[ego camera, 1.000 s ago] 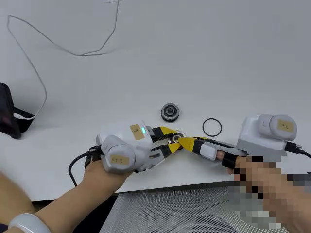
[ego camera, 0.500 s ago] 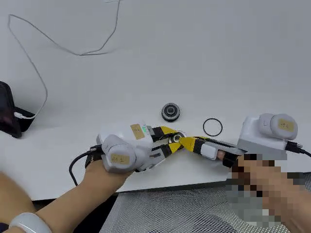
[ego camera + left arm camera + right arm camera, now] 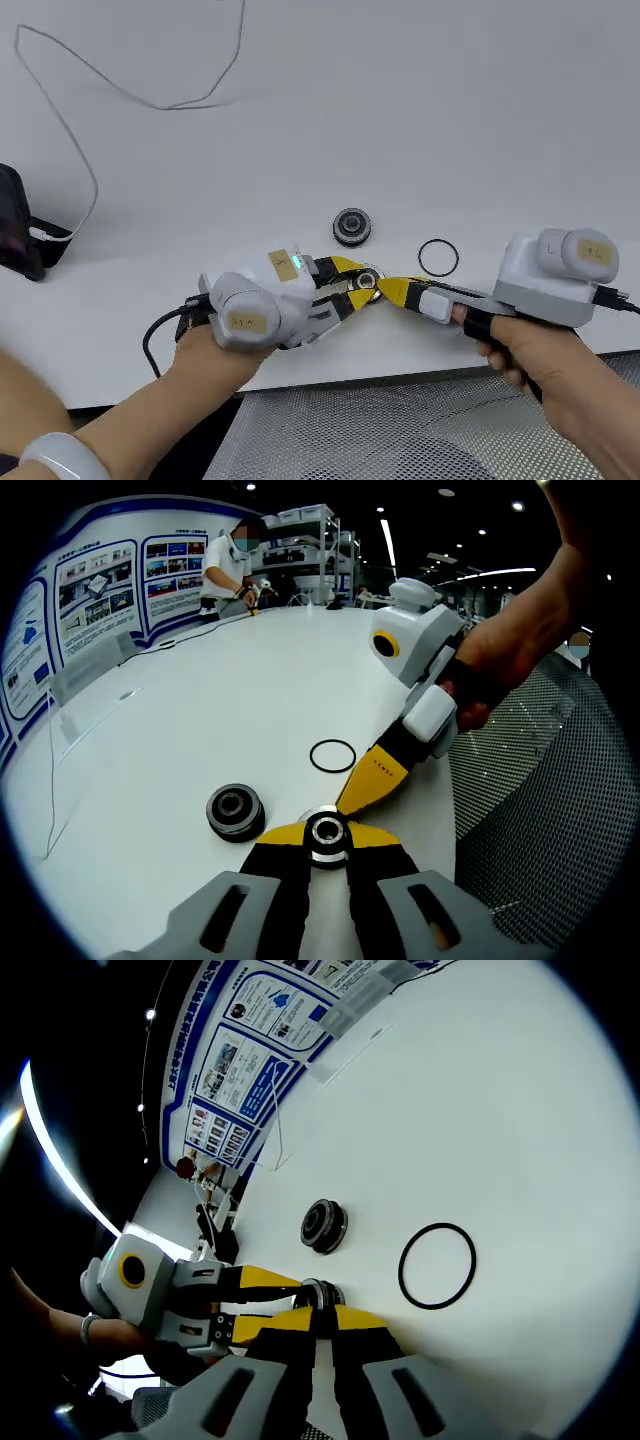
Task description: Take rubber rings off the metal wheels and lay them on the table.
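Jaws of the left gripper (image 3: 348, 285) are clamped on a metal wheel (image 3: 365, 280), held over the table (image 3: 300, 100) close to its near edge.

Head view: the right gripper (image 3: 386, 291) meets that wheel from the right, jaws drawn together, tips at the rim. 1 loose rubber ring (image 3: 437, 257) lies flat just beyond it, toward the right edge. A 2nd wheel (image 3: 351, 226) sits further in from the near edge, apart from both.

Left gripper view: the held wheel sits squarely between the 2 yellow tips, and the right gripper's wedge touches its upper right rim.

Right gripper view: the right jaws show only a hairline gap. Whether rubber is pinched between them cannot be told.

Assessment: the step in hand appears to be peeling the ring off the held wheel. It calls for a firm left clamp that leaves the rim free. The right tips should catch rubber alone, lift 1 side over the rim, draw it clear, then lay it flat beside the loose ring.
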Action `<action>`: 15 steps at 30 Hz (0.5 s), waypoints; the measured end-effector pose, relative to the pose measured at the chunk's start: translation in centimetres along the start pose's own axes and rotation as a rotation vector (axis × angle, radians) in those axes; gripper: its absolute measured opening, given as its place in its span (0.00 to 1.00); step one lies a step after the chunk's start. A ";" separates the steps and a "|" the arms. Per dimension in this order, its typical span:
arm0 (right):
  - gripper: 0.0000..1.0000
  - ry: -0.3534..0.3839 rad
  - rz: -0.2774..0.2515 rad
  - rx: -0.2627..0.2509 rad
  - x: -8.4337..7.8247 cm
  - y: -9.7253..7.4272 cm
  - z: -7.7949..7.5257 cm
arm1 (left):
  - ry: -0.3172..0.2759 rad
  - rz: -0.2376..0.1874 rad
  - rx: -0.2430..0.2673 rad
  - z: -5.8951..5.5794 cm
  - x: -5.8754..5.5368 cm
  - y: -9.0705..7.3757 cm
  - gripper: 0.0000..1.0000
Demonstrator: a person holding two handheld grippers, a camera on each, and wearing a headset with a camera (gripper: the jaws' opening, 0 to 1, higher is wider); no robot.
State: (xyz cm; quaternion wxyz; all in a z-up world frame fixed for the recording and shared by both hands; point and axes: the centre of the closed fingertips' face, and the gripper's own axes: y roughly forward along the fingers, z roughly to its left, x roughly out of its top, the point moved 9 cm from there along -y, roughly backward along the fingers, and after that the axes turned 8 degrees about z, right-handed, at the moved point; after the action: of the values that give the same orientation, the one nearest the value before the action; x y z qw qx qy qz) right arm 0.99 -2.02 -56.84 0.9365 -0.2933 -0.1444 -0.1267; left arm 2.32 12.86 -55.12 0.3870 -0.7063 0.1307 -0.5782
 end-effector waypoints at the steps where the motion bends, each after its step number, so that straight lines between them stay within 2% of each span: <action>1: 0.07 -0.004 -0.001 -0.002 0.0 -0.1 0.0 | -0.001 0.000 0.000 0.0 0.0 0.0 0.13; 6: 0.03 -0.020 -0.007 -0.015 0.3 -0.4 0.2 | -0.002 -0.002 0.001 0.0 0.0 0.0 0.13; 15: 0.03 -0.029 0.003 -0.008 0.7 0.2 0.2 | -0.005 -0.002 0.001 0.0 0.1 0.0 0.13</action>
State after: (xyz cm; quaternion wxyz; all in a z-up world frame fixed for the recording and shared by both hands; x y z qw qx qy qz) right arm 1.63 -1.85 -56.50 0.9332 -0.2993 -0.1571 -0.1218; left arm 2.35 12.83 -55.07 0.3871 -0.7078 0.1289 -0.5767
